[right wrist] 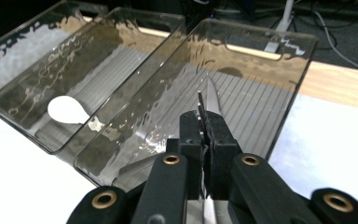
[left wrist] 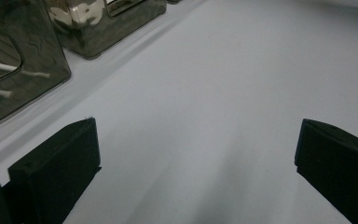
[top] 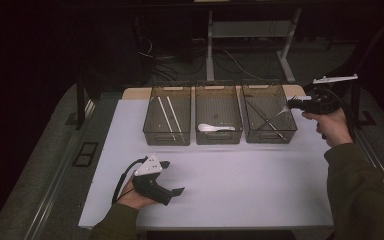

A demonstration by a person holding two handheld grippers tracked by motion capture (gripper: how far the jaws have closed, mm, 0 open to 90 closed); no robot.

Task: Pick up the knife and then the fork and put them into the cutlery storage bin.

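My right gripper (top: 293, 104) is shut on a thin metal knife (top: 279, 115) and holds it over the right clear bin (top: 270, 140). In the right gripper view the blade (right wrist: 210, 93) pokes out past the closed jaws (right wrist: 206, 128), above the ribbed floor of that bin (right wrist: 261, 35). A long thin utensil (top: 260, 114) lies slantwise inside the bin. My left gripper (top: 172, 177) rests on the white table near the front left, open, with nothing between its jaws (left wrist: 196, 163).
The middle bin (top: 218, 140) holds a white spoon (top: 215, 128), the left bin (top: 166, 140) two white sticks (top: 167, 116). The three bins stand in a row at the back of the white table top (top: 240, 180). Desk legs and cables stand behind the table.
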